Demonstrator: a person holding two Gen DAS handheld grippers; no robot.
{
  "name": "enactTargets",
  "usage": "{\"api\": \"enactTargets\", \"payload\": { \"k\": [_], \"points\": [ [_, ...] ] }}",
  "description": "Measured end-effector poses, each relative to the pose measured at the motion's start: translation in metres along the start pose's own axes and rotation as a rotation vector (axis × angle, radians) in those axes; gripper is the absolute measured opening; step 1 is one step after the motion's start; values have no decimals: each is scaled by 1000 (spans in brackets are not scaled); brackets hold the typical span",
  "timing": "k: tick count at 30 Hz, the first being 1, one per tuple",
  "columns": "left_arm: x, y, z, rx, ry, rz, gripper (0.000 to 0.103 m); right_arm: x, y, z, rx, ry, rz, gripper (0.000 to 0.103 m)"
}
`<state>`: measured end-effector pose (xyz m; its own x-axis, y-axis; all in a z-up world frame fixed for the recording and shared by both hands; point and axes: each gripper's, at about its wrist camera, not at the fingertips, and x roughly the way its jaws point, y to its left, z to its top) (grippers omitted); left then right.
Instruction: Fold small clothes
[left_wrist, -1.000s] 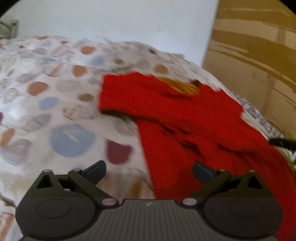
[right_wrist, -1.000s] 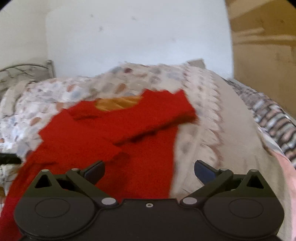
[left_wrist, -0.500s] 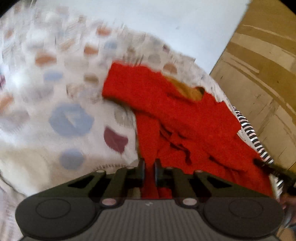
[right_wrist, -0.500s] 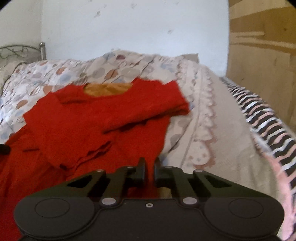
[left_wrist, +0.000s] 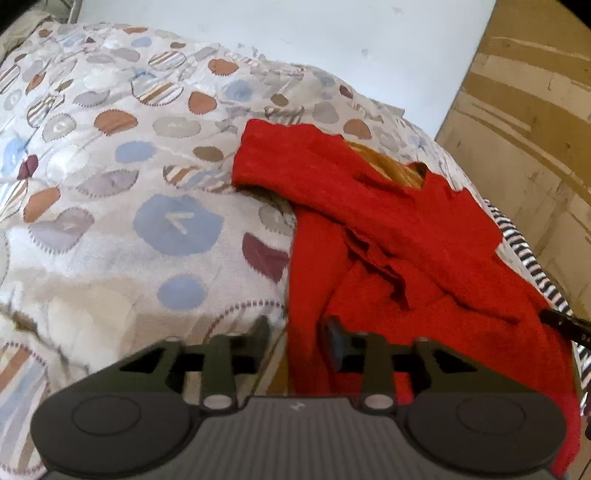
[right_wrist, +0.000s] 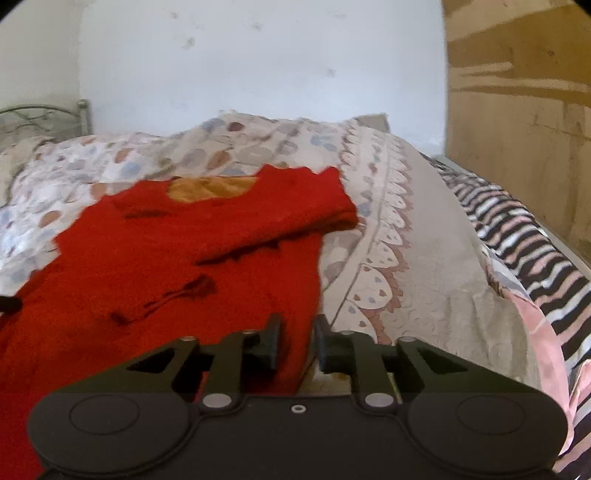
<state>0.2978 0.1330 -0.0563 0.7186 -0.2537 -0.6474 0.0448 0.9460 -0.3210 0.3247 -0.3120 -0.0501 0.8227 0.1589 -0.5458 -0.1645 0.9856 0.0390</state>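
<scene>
A small red knit garment (left_wrist: 399, 236) with a yellow-orange inner lining at its neck lies on the patterned bedspread (left_wrist: 147, 206), its sleeves folded across the body. My left gripper (left_wrist: 299, 339) is closed on the garment's near left hem, which runs up between its fingers. In the right wrist view the same red garment (right_wrist: 184, 258) fills the left half. My right gripper (right_wrist: 295, 343) is closed on the near right hem, red cloth between its fingers.
A white wall stands behind the bed. A wooden cabinet (right_wrist: 517, 129) stands to the right. A striped sheet (right_wrist: 524, 236) shows along the bed's right edge. A metal bed frame (right_wrist: 44, 114) is at the far left.
Both grippers went from wide open to closed on the garment's near hem. Since half a second ago both jaws stand slightly wider, with the cloth still between them.
</scene>
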Motion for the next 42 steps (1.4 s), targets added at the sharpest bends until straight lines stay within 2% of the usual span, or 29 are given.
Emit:
{"api": "enactTargets", "payload": {
  "k": [1, 5, 7, 10, 11, 12, 13, 14, 16, 21, 23, 27, 30, 32, 35, 36, 38, 40, 41, 42],
  "points": [
    [-1, 1, -2, -8, 10, -11, 46, -6, 0, -3, -11, 1, 6, 40],
    [-15, 6, -21, -38, 50, -62, 46, -33, -4, -17, 76, 37, 87, 55],
    [-22, 8, -31, -44, 65, -79, 46, -47, -6, -27, 132, 51, 137, 60],
    [-31, 9, -44, -52, 103, -118, 46, -68, -5, -42, 159, 51, 176, 59],
    [-32, 7, -47, -42, 113, -128, 45, -72, -2, -47, 149, 53, 177, 57],
    [-34, 4, -50, -19, 125, -132, 31, -76, 1, -50, 132, 57, 179, 53],
    [-34, 1, -53, 3, 139, -131, 10, -78, 6, -52, 104, 62, 181, 39],
    [-35, -1, -55, 17, 149, -122, 10, -80, 10, -54, 78, 64, 174, 17],
    [-42, -1, -55, 7, 135, -105, 7, -85, 16, -53, 38, 77, 147, 3],
    [-77, -1, -46, 37, 59, -29, 6, -114, 11, -44, -28, 29, 79, 3],
    [-82, -1, -43, 40, 63, -21, 6, -120, 8, -42, -37, 28, 70, 3],
    [-64, -4, -53, 88, 95, 38, 6, -107, 8, -55, -40, 83, 52, 3],
    [-53, -3, -58, 88, 109, 52, 7, -100, 5, -61, 5, 87, 51, 4],
    [-54, -5, -58, 84, 101, 49, 9, -103, 10, -61, -28, 73, 46, 13],
    [-56, -6, -58, 75, 103, 62, 26, -111, 16, -63, -110, 53, 25, 31],
    [-57, -6, -59, 74, 107, 67, 38, -114, 18, -64, -135, 41, 19, 34],
    [-59, -7, -60, 79, 104, 74, 51, -123, 22, -67, -178, 13, 10, 55],
    [-64, -10, -61, 82, 91, 76, 72, -132, 26, -71, -210, -16, 17, 67],
    [-67, -11, -61, 82, 80, 78, 76, -136, 30, -73, -231, -26, 24, 72],
    [-71, -13, -61, 83, 68, 85, 84, -141, 35, -76, -268, -36, 30, 76]
  ]
}}
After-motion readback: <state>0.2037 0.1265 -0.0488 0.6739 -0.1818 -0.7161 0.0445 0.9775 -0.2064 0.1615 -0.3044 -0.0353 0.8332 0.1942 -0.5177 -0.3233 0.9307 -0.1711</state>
